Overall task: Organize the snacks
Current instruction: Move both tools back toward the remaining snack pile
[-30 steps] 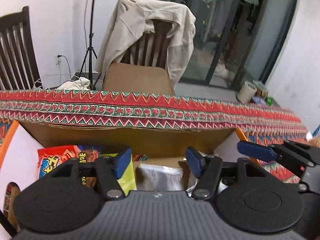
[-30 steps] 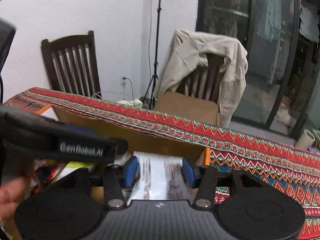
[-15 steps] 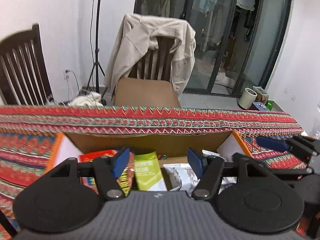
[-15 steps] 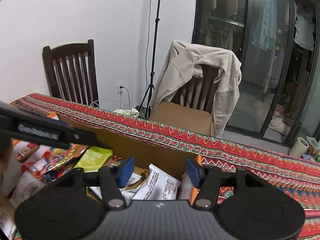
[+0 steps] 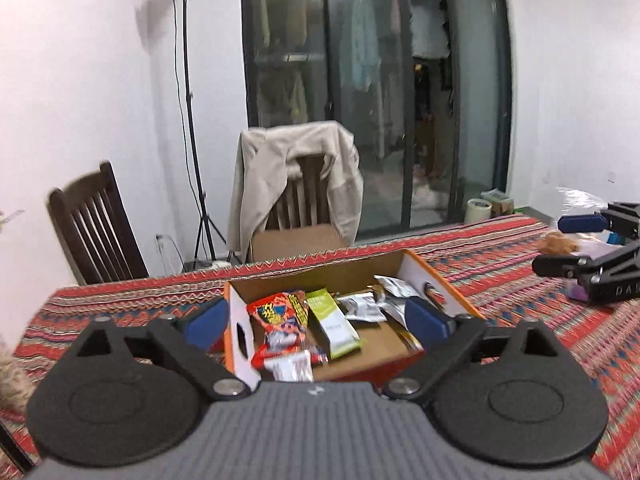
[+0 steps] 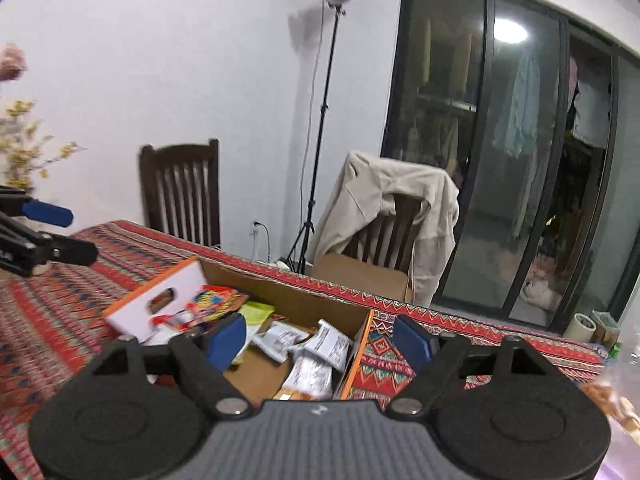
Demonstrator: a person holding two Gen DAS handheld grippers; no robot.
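Both hand-held grippers, left (image 5: 316, 322) and right (image 6: 320, 338), opening, gripping nothing, hovering over orange-edged cardboard box (image 5: 434, 276) on table (image 5: 520, 292). Snack packets (image 5: 280, 316) lying inside box. Judgement: withdrawing clear, avoiding box rim.

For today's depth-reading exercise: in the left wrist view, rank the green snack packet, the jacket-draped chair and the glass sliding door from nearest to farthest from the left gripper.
1. Green snack packet: inside the cardboard box, just ahead of the left gripper, whose jaws are opening with nothing gripped.
2. Jacket-draped chair: behind the table's far edge.
3. Glass sliding door: back wall, behind the chair.
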